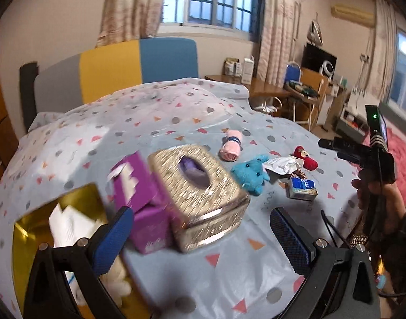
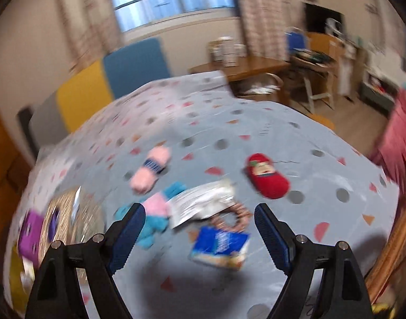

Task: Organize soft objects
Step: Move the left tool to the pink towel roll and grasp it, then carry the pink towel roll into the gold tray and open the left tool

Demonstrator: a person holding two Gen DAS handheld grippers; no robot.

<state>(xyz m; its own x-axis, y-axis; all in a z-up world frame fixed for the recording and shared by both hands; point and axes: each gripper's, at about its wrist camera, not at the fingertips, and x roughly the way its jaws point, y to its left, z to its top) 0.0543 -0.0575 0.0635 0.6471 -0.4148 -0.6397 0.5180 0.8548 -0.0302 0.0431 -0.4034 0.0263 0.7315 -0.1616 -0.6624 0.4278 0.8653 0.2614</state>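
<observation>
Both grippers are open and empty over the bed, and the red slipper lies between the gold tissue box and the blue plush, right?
Not quite. The red slipper lies past the blue plush, on the far side from the gold tissue box; the right wrist view shows it. Left gripper and right gripper are indeed open and empty.

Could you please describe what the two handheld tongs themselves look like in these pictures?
Both the left tongs and right tongs have black angular frames with silver bolts and two fingers faced with blue, finely textured pads. The left camera also sees the right unit's black body with a lit green light and a thin black cable.
</observation>
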